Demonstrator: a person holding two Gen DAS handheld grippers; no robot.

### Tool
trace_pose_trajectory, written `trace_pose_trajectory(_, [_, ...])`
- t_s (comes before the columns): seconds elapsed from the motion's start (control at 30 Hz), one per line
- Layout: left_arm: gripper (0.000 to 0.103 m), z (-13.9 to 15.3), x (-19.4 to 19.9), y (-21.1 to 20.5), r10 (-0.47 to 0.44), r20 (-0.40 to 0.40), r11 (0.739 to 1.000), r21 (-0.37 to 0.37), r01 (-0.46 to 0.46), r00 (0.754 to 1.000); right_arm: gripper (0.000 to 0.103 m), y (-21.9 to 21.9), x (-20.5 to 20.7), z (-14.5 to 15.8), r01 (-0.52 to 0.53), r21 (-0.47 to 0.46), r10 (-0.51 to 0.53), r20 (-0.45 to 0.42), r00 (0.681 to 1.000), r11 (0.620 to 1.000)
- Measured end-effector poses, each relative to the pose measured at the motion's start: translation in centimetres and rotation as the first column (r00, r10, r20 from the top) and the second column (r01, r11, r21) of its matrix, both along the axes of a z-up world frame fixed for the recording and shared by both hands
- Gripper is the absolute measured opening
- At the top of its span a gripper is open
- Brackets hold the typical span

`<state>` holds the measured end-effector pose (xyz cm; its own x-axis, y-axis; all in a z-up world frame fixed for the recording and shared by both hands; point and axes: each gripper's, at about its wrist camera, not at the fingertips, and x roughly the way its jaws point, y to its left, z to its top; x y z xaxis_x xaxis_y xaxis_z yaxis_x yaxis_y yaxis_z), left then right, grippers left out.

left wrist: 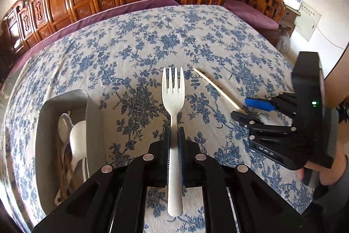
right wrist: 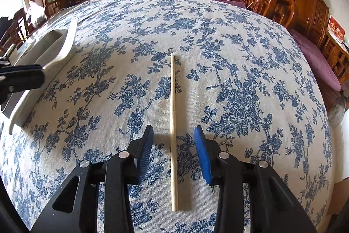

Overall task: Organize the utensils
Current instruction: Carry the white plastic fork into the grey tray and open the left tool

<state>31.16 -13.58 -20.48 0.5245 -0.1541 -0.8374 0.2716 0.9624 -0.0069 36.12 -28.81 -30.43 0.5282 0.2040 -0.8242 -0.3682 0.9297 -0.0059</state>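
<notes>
The fork (left wrist: 173, 102) is off-white plastic with four tines, and it stands lengthwise between the jaws of the left gripper (left wrist: 173, 139), which are clamped together on its handle just below the head. Its tines point straight ahead of the jaws, and its handle end runs back between the black arms, clear of the flowered tablecloth (left wrist: 135, 54).

Left of those jaws sits a grey tray (left wrist: 41, 123) with a raised rim. In it lie a grey spoon (left wrist: 65, 126), a white spoon (left wrist: 78, 141) and some brown sticks, which may be chopsticks; they are dim and partly cut off by the tray wall and the gripper arm, so I cannot tell how many there are.

Right of the fork, a single pale chopstick (right wrist: 173, 123) lies flat on the cloth. The jaws of the right gripper (right wrist: 173, 141) stand apart, one on each side of the chopstick's thicker half, and neither blue pad touches it. Its thin tip points away ahead of the jaws; its thick end lies back between the arms.

At the right edge of the left wrist view, a hand (left wrist: 316, 167) holds the right gripper, mostly cut off by the frame.
</notes>
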Motion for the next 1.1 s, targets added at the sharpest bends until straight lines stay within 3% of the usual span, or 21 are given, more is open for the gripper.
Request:
trace_pose_trajectory(0.07, [0.006, 0.5, -0.4, 0.1, -0.004, 0.013, 1.000, 0.003, 0.004, 1.000, 0.021, 0.1, -0.1, 0.0, -0.015, 0.006, 0.015, 0.003, 1.000, 1.000])
trace_pose_trajectory(0.1, [0.006, 0.8, -0.5, 0.1, -0.004, 0.018, 1.000, 0.004, 0.004, 1.000, 0.007, 0.3, -0.2, 0.1, -0.021, 0.002, 0.021, 0.004, 1.000, 1.000])
trace_pose_trajectory(0.63, [0.006, 3.5, -3.5, 3.9, 0.022, 0.071, 1.000, -0.022, -0.021, 0.997, 0.006, 2.8, -2.7, 0.6, -0.063, -0.043, 0.064, 0.019, 0.998, 0.997])
trace_pose_trajectory(1.1, [0.006, 4.5, -4.7, 8.6, 0.082, 0.088, 0.997, -0.014, -0.081, 0.993, 0.006, 6.0, -6.0, 3.3, -0.134, 0.004, 0.133, 0.077, 0.988, 0.991])
